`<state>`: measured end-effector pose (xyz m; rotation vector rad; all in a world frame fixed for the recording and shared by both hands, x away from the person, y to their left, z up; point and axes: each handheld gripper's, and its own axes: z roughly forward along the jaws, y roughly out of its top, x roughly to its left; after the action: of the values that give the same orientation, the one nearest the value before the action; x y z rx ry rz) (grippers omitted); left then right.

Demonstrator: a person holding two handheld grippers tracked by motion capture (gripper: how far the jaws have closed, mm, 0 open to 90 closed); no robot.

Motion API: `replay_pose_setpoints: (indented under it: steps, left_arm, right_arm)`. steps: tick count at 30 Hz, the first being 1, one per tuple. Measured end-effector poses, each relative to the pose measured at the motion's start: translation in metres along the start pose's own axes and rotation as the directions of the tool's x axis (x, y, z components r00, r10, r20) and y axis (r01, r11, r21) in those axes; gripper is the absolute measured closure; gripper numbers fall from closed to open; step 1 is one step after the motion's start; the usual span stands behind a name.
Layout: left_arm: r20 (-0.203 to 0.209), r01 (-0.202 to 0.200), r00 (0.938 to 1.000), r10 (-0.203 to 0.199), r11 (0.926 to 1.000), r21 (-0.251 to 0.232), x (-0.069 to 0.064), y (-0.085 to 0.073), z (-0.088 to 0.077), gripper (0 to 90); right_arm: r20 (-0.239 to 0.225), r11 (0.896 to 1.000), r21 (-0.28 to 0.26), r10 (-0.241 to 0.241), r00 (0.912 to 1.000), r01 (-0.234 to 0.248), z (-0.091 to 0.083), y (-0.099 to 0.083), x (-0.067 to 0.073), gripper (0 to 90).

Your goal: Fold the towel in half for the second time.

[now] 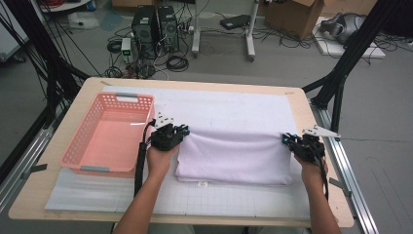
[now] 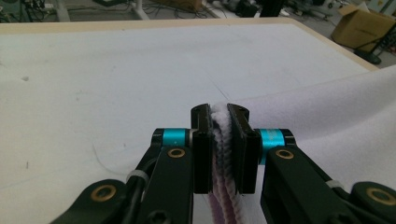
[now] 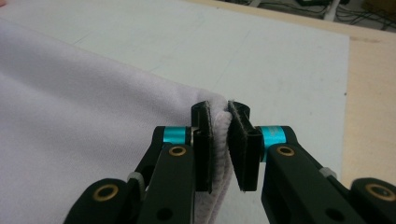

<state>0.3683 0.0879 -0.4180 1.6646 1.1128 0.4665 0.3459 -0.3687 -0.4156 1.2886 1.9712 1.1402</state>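
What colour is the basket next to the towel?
The basket is pink, with grey handle strips. It shows best in the high view.

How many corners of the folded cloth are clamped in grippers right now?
2. The left gripper is shut on the far left corner of the folded white cloth; the right gripper is shut on its far right corner. The two near corners lie free on the mat.

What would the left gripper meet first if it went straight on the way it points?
Nothing soon, it seems. The left gripper, shut on the cloth's edge, points across the bare white mat toward the table's far edge. The way looks free that far, though depth is hard to judge.
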Motion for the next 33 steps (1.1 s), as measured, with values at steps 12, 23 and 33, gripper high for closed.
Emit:
replay_pose_setpoints:
  steps: [12, 23, 33]
  left_arm:
    - [0.053, -0.01, 0.9986, 0.006, 0.9974, 0.072, -0.015, -0.024, -0.013, 52.7]
    - [0.132, -0.045, 0.991, 0.025, 0.9875, 0.151, -0.032, -0.057, -0.042, 62.1]
    - [0.107, -0.113, 0.99, 0.093, 0.9713, 0.209, -0.043, -0.072, -0.057, 73.6]
  right_arm:
    - [0.002, 0.996, 0.016, 0.086, 0.9963, -0.086, -0.004, -0.003, 0.007, 52.0]
    - [-0.167, 0.996, 0.083, -0.013, 0.9859, 0.027, -0.043, -0.043, 0.042, 66.5]
    - [-0.149, 0.98, 0.17, -0.08, 0.9855, 0.105, -0.052, -0.066, 0.042, 77.2]
